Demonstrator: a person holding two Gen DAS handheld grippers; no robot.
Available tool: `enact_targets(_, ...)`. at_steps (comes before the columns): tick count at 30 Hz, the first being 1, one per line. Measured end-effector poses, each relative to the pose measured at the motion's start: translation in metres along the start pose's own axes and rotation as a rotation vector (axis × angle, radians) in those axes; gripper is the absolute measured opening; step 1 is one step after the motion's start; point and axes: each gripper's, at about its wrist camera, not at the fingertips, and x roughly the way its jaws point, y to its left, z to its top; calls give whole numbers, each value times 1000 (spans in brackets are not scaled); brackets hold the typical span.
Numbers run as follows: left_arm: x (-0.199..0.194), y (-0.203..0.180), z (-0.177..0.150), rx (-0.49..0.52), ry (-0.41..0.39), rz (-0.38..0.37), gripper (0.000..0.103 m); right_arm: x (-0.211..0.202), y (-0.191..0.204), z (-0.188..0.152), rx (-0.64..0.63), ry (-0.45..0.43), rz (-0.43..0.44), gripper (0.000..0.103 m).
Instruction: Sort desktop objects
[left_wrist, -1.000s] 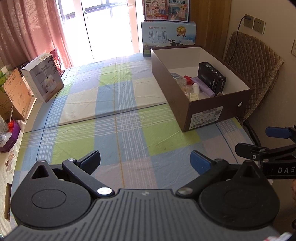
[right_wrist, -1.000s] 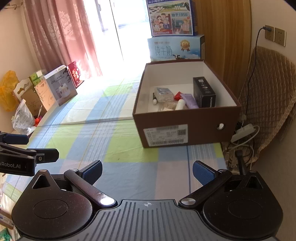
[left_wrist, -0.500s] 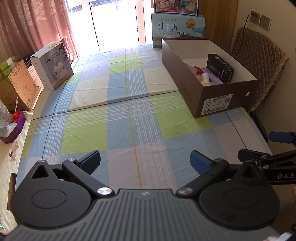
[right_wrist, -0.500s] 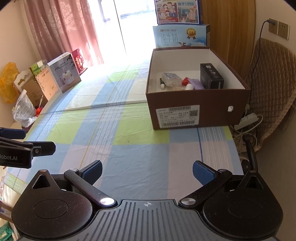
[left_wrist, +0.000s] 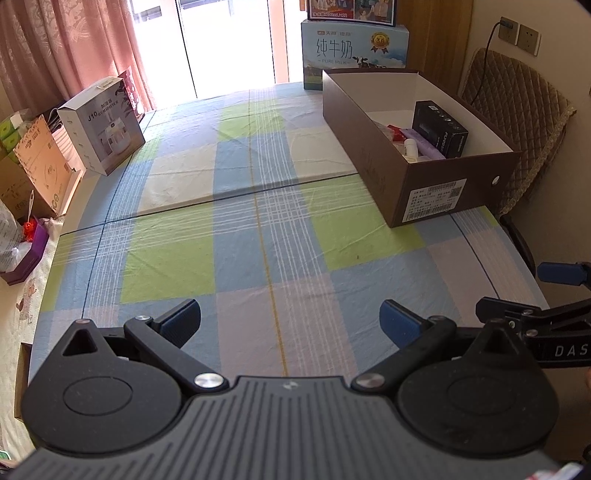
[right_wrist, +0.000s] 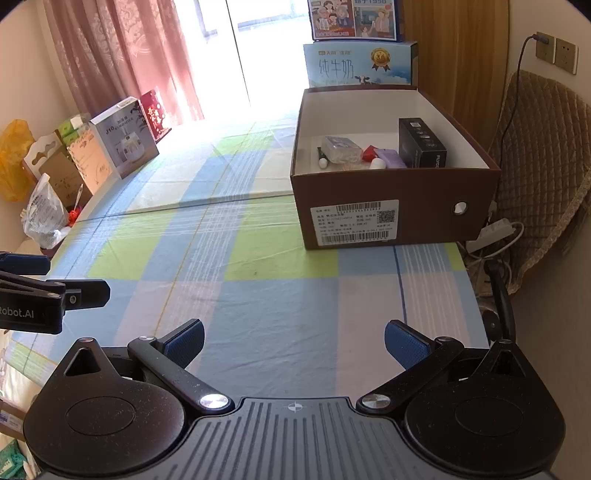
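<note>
A brown cardboard box (left_wrist: 436, 184) (right_wrist: 399, 206) with a white inside stands on the checked tablecloth at the right. Inside it lie a black box (left_wrist: 439, 127) (right_wrist: 421, 142), a purple tube (right_wrist: 389, 157), a clear plastic case (right_wrist: 341, 149), a red item and a small white bottle (left_wrist: 410, 147). My left gripper (left_wrist: 290, 319) is open over the near part of the table, nothing between its blue pads. My right gripper (right_wrist: 293, 339) is open too and empty, well short of the box. Each gripper shows at the edge of the other's view.
Blue milk cartons (left_wrist: 354, 51) (right_wrist: 360, 62) stand behind the box. A white humidifier box (left_wrist: 101, 125) (right_wrist: 123, 142) and other cartons line the left edge. A padded chair (right_wrist: 535, 166) and a power strip (right_wrist: 495, 230) are off the table's right side. The tablecloth (left_wrist: 258, 221) is bare.
Both grippers have pulled back from the brown box, which now sits farther off in both views. Both stay open and empty.
</note>
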Motion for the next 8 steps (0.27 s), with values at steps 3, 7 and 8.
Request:
enact_targets(3,2,-1,1,-3,3,0,102,2,-1,2,-5,1,2,101)
enact_targets(7,4,-2,4,-3,-3,2,102,5,-2,5,-13,3,9,101)
enact_targets(8,5,-3,4,-4,-3,3,102,6,-2,6,-17,4,13,101)
